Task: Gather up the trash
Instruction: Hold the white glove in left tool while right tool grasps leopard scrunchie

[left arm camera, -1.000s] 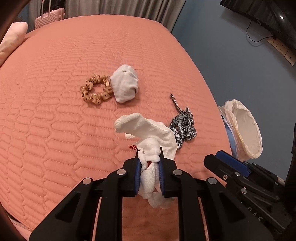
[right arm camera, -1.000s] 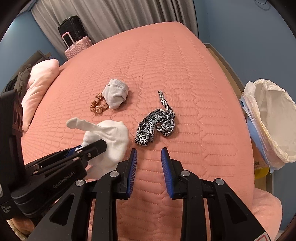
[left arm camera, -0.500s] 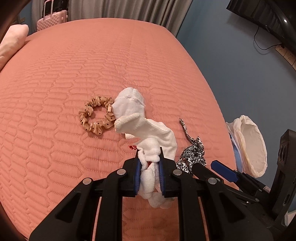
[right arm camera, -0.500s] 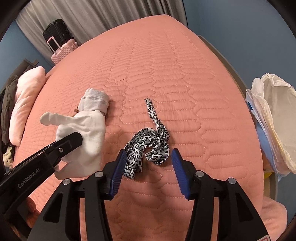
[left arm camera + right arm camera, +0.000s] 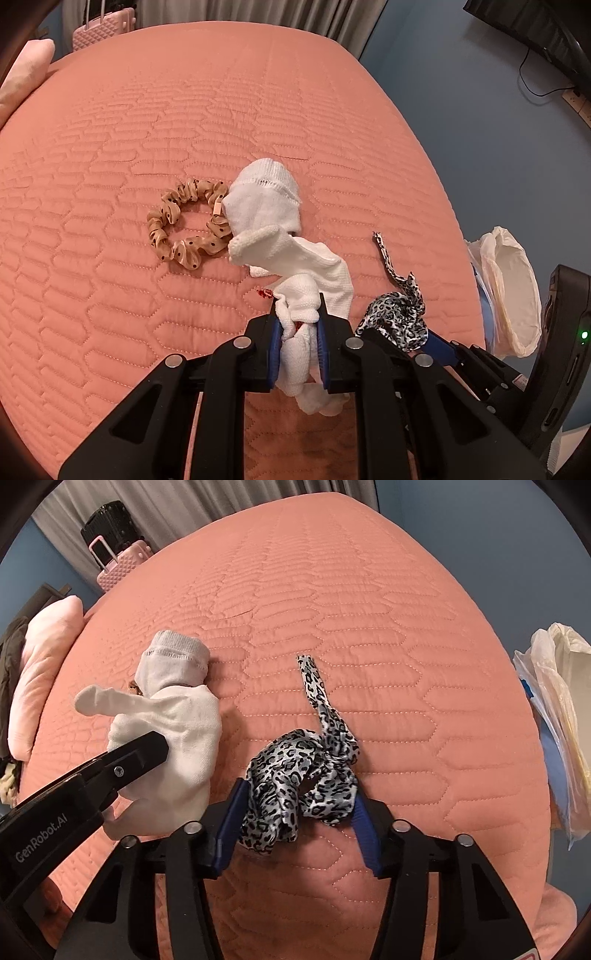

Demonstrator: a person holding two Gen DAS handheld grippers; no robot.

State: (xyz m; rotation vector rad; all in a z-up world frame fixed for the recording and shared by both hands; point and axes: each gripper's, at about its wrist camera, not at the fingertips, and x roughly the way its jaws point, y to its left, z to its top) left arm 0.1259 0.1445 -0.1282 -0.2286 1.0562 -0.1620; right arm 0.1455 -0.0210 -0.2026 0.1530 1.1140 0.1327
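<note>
My left gripper (image 5: 298,321) is shut on a bunched white sock (image 5: 314,269) and holds it just above the salmon quilted bed (image 5: 147,110). That sock (image 5: 177,731) also shows in the right wrist view, left of my right gripper (image 5: 299,805). The right gripper's jaws are closing around a leopard-print fabric strip (image 5: 295,771) that lies crumpled on the bed. The fabric fills the gap and its tail points away from me. In the left wrist view the strip (image 5: 399,317) sits just right of the held sock.
A second white sock (image 5: 266,199) and a tan dotted scrunchie (image 5: 177,229) lie side by side further up the bed. A bin with a white liner bag (image 5: 513,291) stands off the bed's right edge. A pink pillow (image 5: 44,657) and suitcases (image 5: 114,557) are at the far left.
Both grippers moved forward and down over the bed. The right gripper's jaws widened, came down around the leopard strip, then began narrowing. The left kept its hold on the sock.
</note>
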